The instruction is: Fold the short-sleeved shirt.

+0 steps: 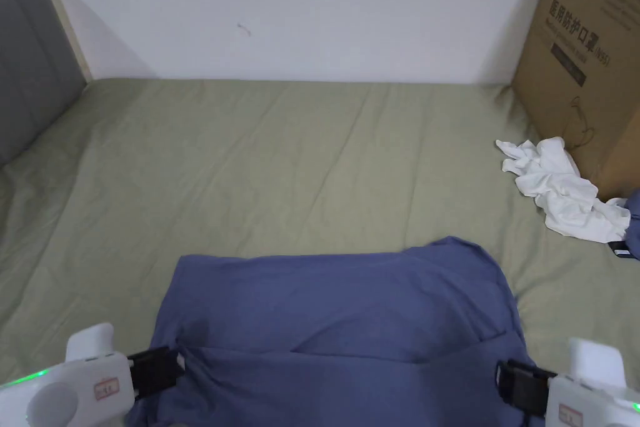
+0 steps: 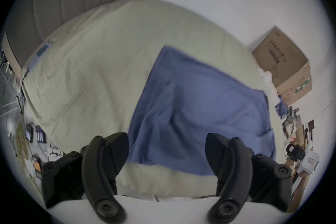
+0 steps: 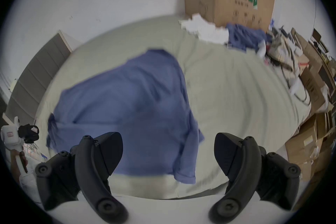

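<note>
Both claws have their jaws spread wide with nothing between them: the left claw (image 2: 167, 151) sits at the blue shirt's (image 1: 340, 328) 8 o'clock edge, the right claw (image 3: 168, 150) at its 4 o'clock edge. The shirt lies partly folded on the green bed (image 1: 281, 159), near its 6 o'clock side. At 2 o'clock, well apart, a crumpled white cloth (image 1: 559, 190) lies beside a cardboard box (image 1: 587, 59).

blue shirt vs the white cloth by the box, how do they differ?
The blue shirt is spread fairly flat at the bed's near edge; the white cloth lies crumpled in a heap. The blue shirt covers far more of the bed. The white cloth lies against the cardboard box. Both rest on the bed, ungripped.
</note>
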{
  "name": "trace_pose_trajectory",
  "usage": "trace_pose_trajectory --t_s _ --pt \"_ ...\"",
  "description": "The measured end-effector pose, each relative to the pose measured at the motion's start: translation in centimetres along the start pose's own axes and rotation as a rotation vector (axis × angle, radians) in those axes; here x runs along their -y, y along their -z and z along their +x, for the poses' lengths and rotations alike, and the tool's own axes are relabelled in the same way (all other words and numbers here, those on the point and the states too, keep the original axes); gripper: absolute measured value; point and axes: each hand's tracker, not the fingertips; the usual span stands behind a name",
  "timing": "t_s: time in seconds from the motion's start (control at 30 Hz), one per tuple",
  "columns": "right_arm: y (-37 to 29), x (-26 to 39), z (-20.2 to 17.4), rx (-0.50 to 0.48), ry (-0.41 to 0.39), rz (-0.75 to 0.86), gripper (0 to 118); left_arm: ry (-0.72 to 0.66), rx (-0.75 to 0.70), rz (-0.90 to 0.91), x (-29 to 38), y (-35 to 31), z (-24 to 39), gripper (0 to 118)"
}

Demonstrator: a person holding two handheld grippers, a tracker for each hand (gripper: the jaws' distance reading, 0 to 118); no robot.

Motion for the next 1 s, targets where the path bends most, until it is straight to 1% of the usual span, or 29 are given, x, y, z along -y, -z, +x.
trace_pose_trajectory --t_s 0.13,0.2,0.3,0.4,0.47,0.5,0.53,0.57,0.6,0.63,0.67,0.7,0.73,0.8,1.0 --pt "-3.7 -3.6 -1.7 -0.033 -0.026 0.173 107 0.069 0.034 0.171 -2.6 -3.8 3.0 101" --pt "-5.4 -5.2 -2.7 -0.038 -0.053 0.254 107 0.089 0.053 0.254 -3.9 -5.4 4.6 101" --pt "-7.2 -6.7 -4.3 -0.026 -0.103 0.356 107 0.129 0.085 0.359 -5.5 -7.2 6.7 101" --pt "-8.1 -7.6 -5.7 0.002 -0.153 0.445 107 0.193 0.062 0.462 -6.4 -8.0 8.9 101" --pt "-8.6 -7.9 -6.6 0.020 -0.180 0.490 102 0.238 0.035 0.514 -6.7 -8.0 10.1 99" --pt "-8.7 -8.0 -7.1 0.030 -0.187 0.509 94 0.268 0.025 0.541 -6.6 -8.0 10.7 96" --pt "-8.8 -7.9 -7.3 0.030 -0.191 0.531 80 0.287 0.015 0.573 -6.4 -7.9 11.2 88" --pt "-8.9 -7.8 -7.6 0.036 -0.186 0.553 75 0.306 0.003 0.596 -6.1 -7.7 11.6 84" --pt "-8.8 -7.8 -7.8 0.044 -0.182 0.568 75 0.328 -0.019 0.607 -5.9 -7.5 12.0 84" --pt "-8.8 -7.8 -7.9 0.046 -0.179 0.577 58 0.336 -0.036 0.604 -5.8 -7.2 12.3 68" --pt "-8.7 -7.7 -8.0 0.042 -0.179 0.590 40 0.340 -0.029 0.597 -5.6 -6.8 12.4 46" --pt "-8.5 -7.7 -8.2 0.047 -0.169 0.605 18 0.349 -0.016 0.589 -5.4 -6.3 12.3 16" --pt "-8.3 -7.7 -8.1 0.041 -0.160 0.617 5 0.343 -0.007 0.583 -5.3 -6.0 12.3 5" --pt "-7.7 -8.1 -8.0 0.008 -0.150 0.592 2 0.331 0.014 0.580 -4.9 -5.3 12.3 4" --pt "-5.7 -8.7 -7.9 0.011 -0.137 0.560 2 0.336 0.009 0.513 -6.6 -2.5 11.8 3"
